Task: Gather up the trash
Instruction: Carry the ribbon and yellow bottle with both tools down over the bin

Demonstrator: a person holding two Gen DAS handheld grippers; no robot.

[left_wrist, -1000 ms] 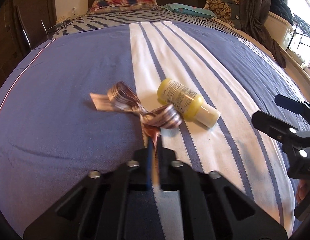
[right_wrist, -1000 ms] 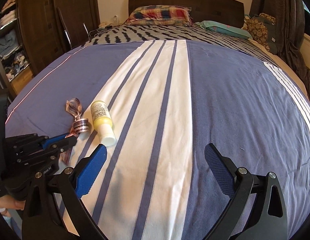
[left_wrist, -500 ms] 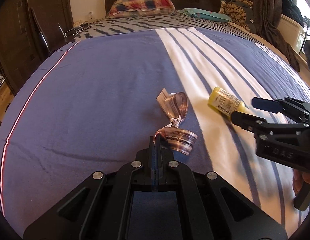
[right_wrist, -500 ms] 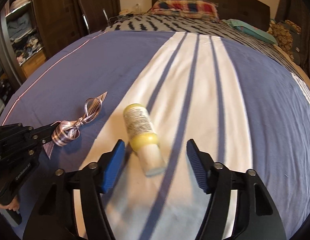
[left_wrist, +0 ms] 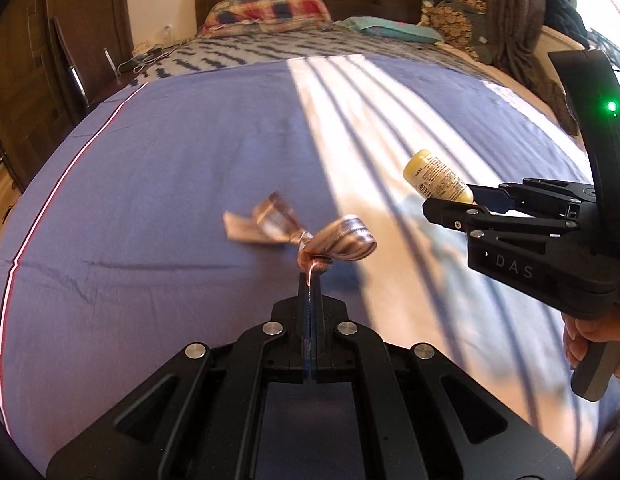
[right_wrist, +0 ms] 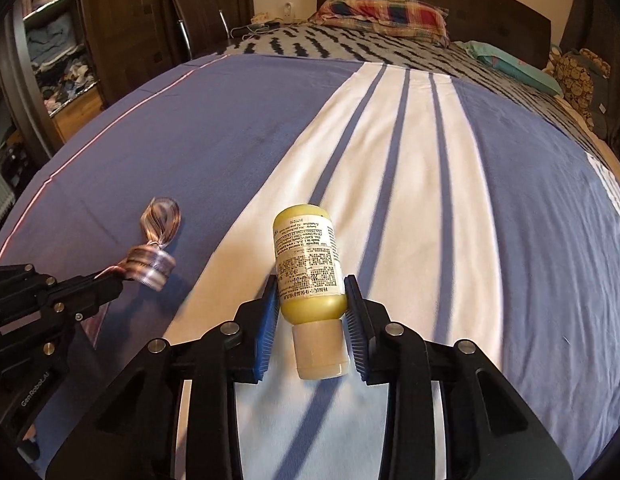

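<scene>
The right gripper [right_wrist: 310, 312], which a second ago was standing wide open over bare bed [right_wrist: 489, 240] short of the bottle [right_wrist: 308, 268], is now straddling it, and its jaws are closing: the blue pads [right_wrist: 268, 320] are meeting the bottle's yellow shoulder on both sides, just above the pale cap. In the left wrist view the bottle [left_wrist: 435, 178] is looking tipped up off the sheet, so the pick is probably just taking hold, though the grip may not be full yet.

The ribbon [left_wrist: 310, 234] has changed too: it was lying flat beside the bottle and is now dangling, blurred, clear of the bed and well apart from the bottle. The left gripper [left_wrist: 310, 280] is fully closed, pinching the ribbon's tail.

Both pieces of trash are thus coming off the bed at once. No bin is showing in either view.
</scene>
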